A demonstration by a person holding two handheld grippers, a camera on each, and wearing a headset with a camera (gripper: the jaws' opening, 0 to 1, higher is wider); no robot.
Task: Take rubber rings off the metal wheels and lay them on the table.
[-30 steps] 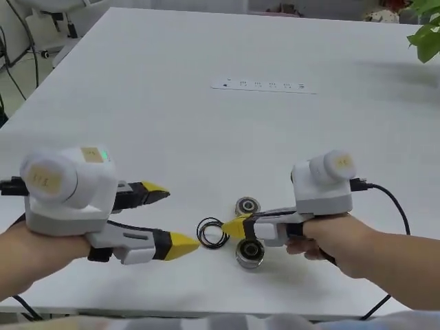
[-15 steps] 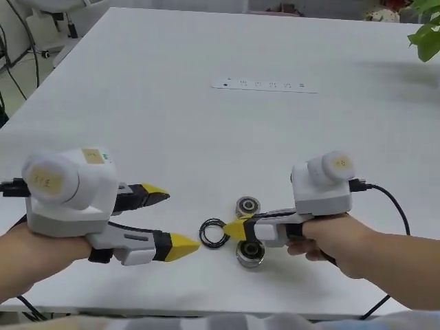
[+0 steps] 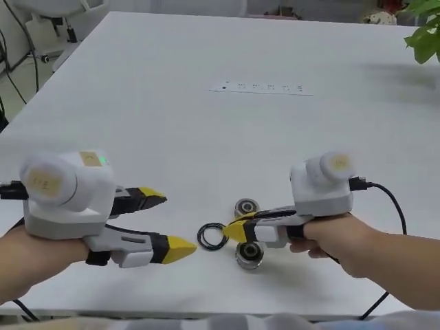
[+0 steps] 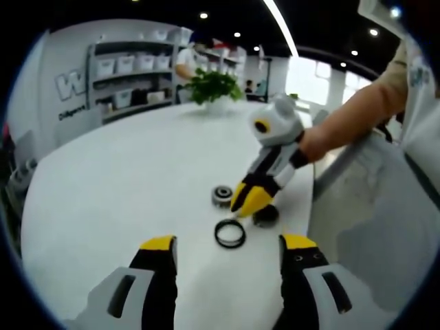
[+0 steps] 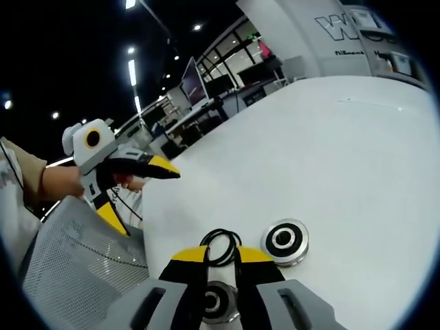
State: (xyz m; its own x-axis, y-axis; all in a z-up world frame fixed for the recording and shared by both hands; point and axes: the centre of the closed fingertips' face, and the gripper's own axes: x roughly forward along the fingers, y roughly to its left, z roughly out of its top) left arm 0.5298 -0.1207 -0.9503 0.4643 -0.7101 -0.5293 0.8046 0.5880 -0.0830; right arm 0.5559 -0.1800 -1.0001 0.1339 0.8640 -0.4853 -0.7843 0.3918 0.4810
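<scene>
Head view: white table (image 3: 206,137) bears rubber rings (image 3: 212,235), two metal wheels (image 3: 246,206); left tool (image 3: 179,222) spread wide, right tool (image 3: 232,230) nearly closed.

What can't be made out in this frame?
Near wheel: in the head view the right gripper covers its top; in the right gripper view the jaws cover it. Ring on or off: cannot tell.
Rubber rings: overlapping and small in every view; count unclear.
Right gripper's jaws: narrow gap or shut, cannot tell.
</scene>
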